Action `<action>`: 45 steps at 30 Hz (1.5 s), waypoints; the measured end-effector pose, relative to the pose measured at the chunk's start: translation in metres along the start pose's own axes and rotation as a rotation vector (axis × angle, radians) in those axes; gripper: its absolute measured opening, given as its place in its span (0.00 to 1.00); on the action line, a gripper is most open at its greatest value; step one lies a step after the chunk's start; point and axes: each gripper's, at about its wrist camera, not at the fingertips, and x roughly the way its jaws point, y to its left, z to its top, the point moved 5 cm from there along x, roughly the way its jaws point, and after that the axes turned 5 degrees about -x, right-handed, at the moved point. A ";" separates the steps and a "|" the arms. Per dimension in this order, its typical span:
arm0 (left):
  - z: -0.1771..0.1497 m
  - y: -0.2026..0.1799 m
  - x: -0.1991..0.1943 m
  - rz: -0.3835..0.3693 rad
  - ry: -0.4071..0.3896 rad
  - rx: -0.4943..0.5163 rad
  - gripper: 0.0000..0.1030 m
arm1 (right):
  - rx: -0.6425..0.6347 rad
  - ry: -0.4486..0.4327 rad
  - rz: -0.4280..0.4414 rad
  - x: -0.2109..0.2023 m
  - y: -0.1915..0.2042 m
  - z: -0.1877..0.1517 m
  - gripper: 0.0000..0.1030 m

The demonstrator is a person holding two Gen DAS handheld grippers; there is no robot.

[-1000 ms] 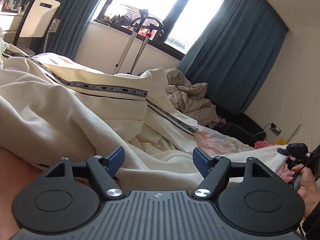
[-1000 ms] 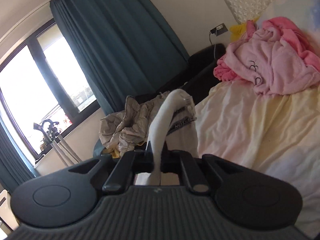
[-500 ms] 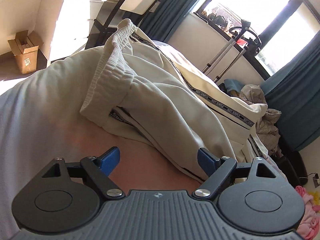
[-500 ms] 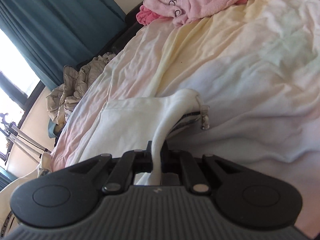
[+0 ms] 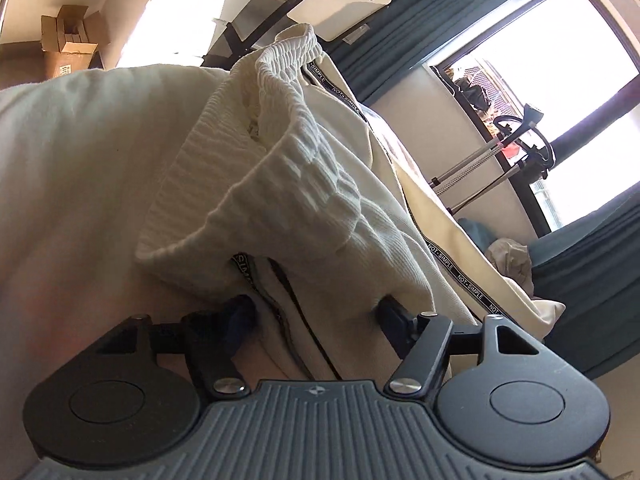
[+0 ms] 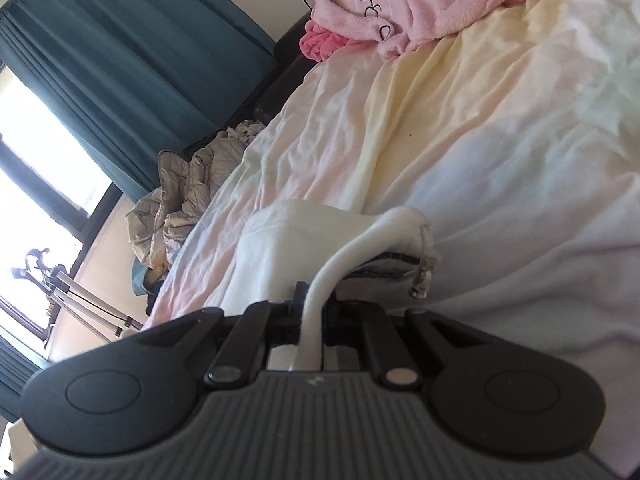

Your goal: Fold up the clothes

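Cream trousers (image 5: 304, 184) with a ribbed elastic waistband and black lettered side tape lie on the bed. In the left wrist view my left gripper (image 5: 316, 312) is open, its blue-padded fingers (image 5: 240, 314) straddling the garment's edge just below the waistband, the tips partly hidden under cloth. In the right wrist view my right gripper (image 6: 310, 300) is shut on a fold of the trousers' cream hem (image 6: 360, 240), held low over the bedsheet (image 6: 500, 140); a small metal zip pull (image 6: 424, 276) hangs from the hem.
A pink fleece garment (image 6: 420, 4) lies at the head of the bed. A crumpled beige quilt (image 6: 180, 192) lies beside the bed by teal curtains (image 6: 120, 60). A cardboard box (image 5: 68, 46), a shelf rack (image 5: 304, 20) and a metal stand (image 5: 492, 160) are beyond.
My left gripper swung away from the window side and advanced to the waistband, fingers now around the garment's edge. My right gripper dropped the held hem down toward the sheet.
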 end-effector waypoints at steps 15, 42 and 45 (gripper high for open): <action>0.056 -0.002 -0.095 -0.106 -0.086 0.007 0.24 | 0.108 -0.129 0.087 -0.046 0.003 0.056 0.06; 0.001 -0.007 -0.122 0.133 -0.159 0.536 0.87 | -0.338 -0.002 -0.235 -0.069 -0.004 0.012 0.70; -0.012 -0.028 -0.131 0.094 -0.192 0.603 0.90 | -0.441 -0.053 -0.193 -0.081 0.020 0.013 0.72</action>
